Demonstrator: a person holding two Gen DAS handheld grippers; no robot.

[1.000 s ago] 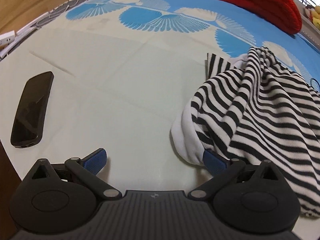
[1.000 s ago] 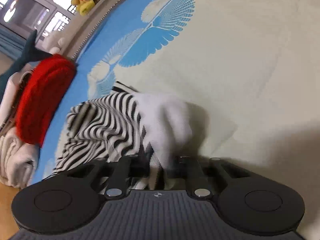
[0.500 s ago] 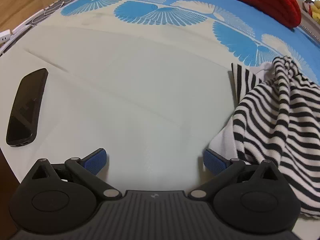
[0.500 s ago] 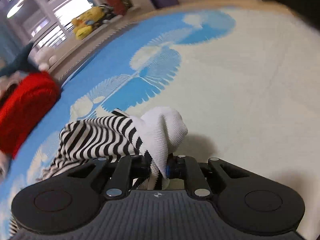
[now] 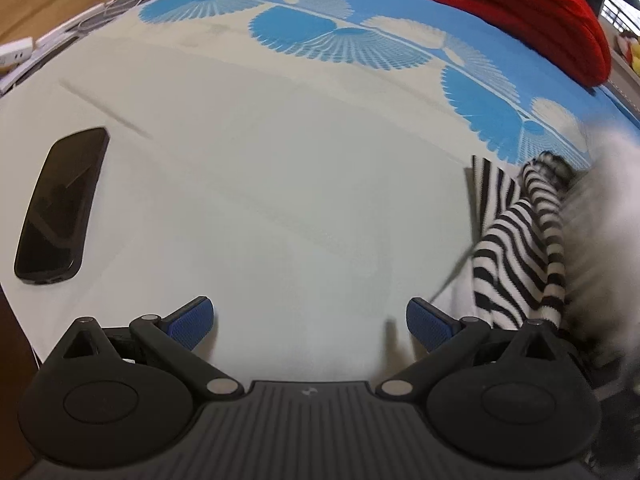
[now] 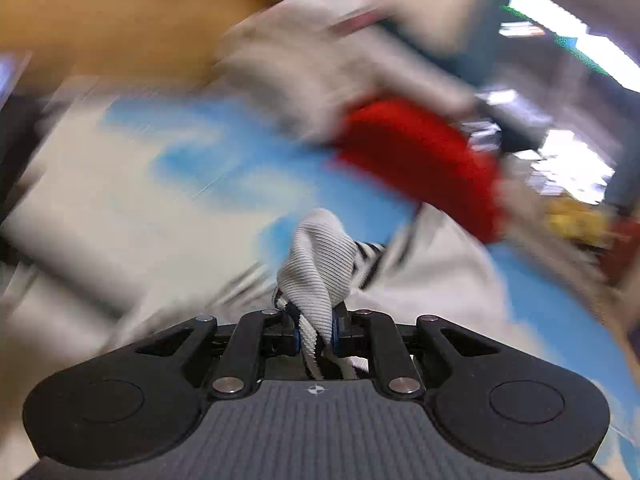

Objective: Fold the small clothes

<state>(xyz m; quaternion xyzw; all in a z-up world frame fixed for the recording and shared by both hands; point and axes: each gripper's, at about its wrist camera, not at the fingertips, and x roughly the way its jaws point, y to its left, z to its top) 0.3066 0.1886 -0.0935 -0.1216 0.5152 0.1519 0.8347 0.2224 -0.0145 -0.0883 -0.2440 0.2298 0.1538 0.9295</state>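
Observation:
A small black-and-white striped garment (image 5: 516, 240) with a white ribbed edge lies at the right of the pale bed sheet (image 5: 280, 184) in the left wrist view, partly blurred by motion. My left gripper (image 5: 310, 322) is open and empty, low over the sheet, just left of the garment. My right gripper (image 6: 314, 330) is shut on the garment's white ribbed edge (image 6: 320, 264), which bunches up between the pads. The right wrist view is heavily blurred.
A black phone (image 5: 60, 204) lies on the sheet at the left. A red knitted item (image 5: 528, 12) and grey cloth sit at the far edge, the red one also in the right wrist view (image 6: 420, 160). A power strip (image 5: 16, 50) lies off the bed's left edge.
My right gripper has swung fast with the garment's edge held, turning its view toward the red item. The garment has been drawn to the right, away from my left gripper, which stays open.

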